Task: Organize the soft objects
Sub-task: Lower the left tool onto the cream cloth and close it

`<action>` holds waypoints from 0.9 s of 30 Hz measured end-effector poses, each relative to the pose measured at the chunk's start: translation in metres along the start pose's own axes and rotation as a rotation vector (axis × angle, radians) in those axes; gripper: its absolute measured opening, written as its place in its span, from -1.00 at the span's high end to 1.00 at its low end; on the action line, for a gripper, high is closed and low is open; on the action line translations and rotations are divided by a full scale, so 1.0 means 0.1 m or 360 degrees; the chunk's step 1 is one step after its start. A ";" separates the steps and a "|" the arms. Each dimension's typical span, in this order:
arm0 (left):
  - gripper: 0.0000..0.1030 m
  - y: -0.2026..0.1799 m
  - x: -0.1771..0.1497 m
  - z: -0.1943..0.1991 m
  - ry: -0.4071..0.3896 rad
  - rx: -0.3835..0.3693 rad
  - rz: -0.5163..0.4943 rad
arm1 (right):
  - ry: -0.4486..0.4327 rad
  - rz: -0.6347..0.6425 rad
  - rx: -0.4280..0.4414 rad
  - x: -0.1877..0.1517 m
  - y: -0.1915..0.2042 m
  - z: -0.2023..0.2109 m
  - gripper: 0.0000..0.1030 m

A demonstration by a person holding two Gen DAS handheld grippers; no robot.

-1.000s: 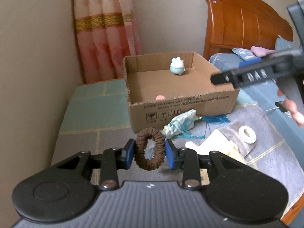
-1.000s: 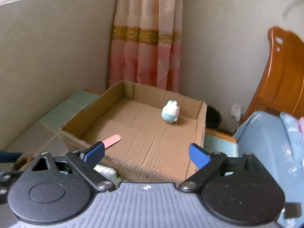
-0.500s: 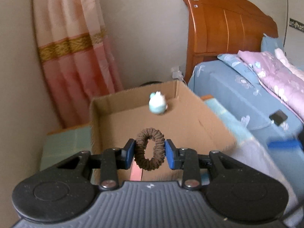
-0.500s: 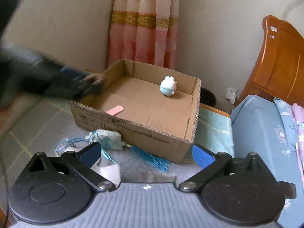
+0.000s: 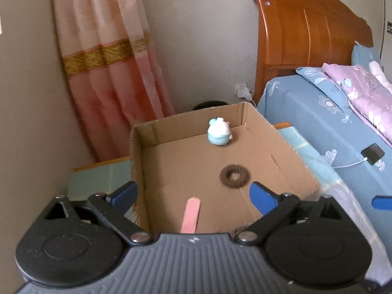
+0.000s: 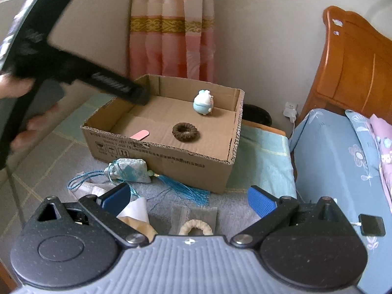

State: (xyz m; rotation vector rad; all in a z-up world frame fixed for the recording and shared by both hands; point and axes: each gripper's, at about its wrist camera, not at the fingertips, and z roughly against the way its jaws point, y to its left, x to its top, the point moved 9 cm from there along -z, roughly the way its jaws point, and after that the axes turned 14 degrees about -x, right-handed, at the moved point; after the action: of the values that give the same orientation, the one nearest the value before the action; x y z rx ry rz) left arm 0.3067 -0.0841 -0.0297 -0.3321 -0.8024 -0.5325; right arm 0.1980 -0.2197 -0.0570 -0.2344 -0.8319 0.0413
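A home bedroom: carved wooden headboard [image 5: 306, 36], floral bedding [image 5: 325, 122], and a pink curtain [image 6: 171, 24].

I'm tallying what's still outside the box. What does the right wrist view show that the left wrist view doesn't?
Only the right wrist view: the teal tasselled sachet, a cream hair tie on grey cloth, and the open right gripper.
Only the left wrist view: the left gripper, its jaws just opened, nothing between them.
Both: the cardboard box holding the brown scrunchie, pink strip and small plush toy.
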 end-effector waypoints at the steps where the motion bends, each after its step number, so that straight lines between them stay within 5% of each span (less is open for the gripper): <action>1: -0.90 -0.01 -0.03 0.07 -0.0010 0.0018 -0.0011 | 0.0003 -0.0011 0.0001 -0.01 0.00 0.01 -1.00; 13: -0.97 -0.12 -0.66 0.59 -0.0096 0.0080 0.0143 | -0.0078 -0.0112 -0.0126 -0.31 0.00 0.24 -1.00; 22: -0.97 -0.34 -1.15 0.67 -0.0047 0.0088 0.0158 | -0.0030 -0.0115 0.0001 -0.67 0.10 0.28 -1.00; 27: -0.97 -0.44 -1.26 0.62 -0.0008 0.0044 0.0180 | -0.0003 -0.0063 -0.0044 -0.81 0.08 0.19 -1.00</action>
State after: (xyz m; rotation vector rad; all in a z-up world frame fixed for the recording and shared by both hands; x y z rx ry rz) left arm 0.1733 -0.0501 -0.0804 -0.3513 -0.7900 -0.4144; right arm 0.1298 -0.2184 -0.1060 -0.2441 -0.8393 -0.0071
